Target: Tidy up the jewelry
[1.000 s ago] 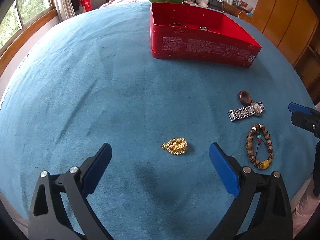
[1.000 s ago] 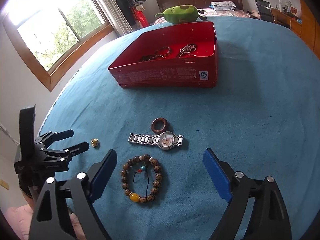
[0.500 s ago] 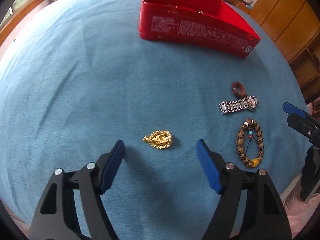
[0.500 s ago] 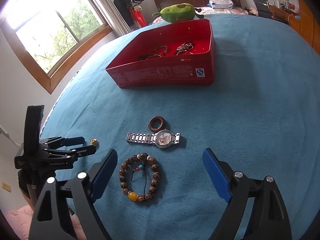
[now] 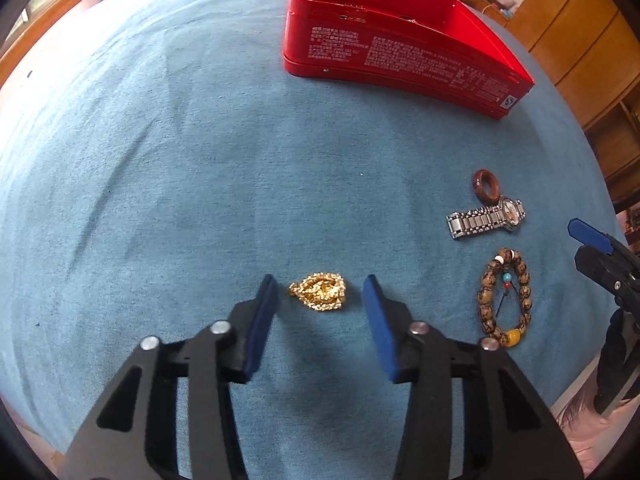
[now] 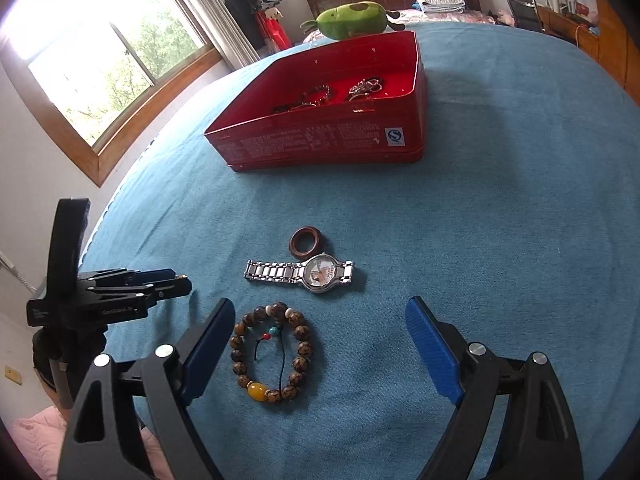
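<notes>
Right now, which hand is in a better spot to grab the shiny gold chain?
Left. The left gripper is right over the gold chain, which lies between its blue pads with gaps on both sides; its jaws have just been closing. The right gripper sits open near the bead bracelet instead.

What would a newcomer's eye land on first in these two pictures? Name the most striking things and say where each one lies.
The open red tin at the far side of the blue cloth stands out, with a few pieces already inside. Nearer, the gold chain lies bunched between the pads of the left gripper, whose jaws have just been closing without touching it. Right of it lie a ring, a watch and a bead bracelet.
</notes>
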Demonstrator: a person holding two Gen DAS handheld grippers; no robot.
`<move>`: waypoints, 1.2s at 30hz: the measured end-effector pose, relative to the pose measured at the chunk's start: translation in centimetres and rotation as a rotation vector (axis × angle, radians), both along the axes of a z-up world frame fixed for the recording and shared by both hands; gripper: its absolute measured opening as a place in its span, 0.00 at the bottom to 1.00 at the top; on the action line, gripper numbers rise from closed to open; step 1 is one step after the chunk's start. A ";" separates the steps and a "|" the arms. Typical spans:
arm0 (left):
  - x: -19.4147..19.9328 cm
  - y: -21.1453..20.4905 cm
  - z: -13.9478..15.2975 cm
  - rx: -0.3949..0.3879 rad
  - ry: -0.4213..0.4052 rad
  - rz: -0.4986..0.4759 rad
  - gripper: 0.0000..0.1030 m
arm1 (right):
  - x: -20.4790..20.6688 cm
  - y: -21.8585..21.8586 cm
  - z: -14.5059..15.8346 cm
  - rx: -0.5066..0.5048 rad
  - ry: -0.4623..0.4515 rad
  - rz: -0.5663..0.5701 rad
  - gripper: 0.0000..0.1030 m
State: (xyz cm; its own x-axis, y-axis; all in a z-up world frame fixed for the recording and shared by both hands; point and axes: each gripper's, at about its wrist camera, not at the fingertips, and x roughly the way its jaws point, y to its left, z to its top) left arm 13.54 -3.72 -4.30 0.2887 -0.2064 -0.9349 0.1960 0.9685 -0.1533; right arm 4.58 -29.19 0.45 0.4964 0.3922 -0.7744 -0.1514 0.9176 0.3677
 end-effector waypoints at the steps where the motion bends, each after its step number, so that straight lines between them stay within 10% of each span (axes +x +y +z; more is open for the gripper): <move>1: 0.0 0.0 0.0 -0.001 0.000 0.003 0.28 | 0.0 0.1 0.0 -0.001 0.001 -0.001 0.85; 23: -0.4 1.1 -0.1 -0.006 -0.015 -0.017 0.27 | -0.3 4.4 -3.3 -0.174 0.097 0.143 0.56; 28: -0.7 0.1 -0.1 0.020 -0.034 -0.018 0.26 | -0.3 5.3 -3.3 -0.204 0.077 0.166 0.11; 36: -0.7 0.3 1.0 -0.045 -0.058 -0.018 0.15 | -0.4 3.5 -1.8 -0.112 0.029 0.148 0.11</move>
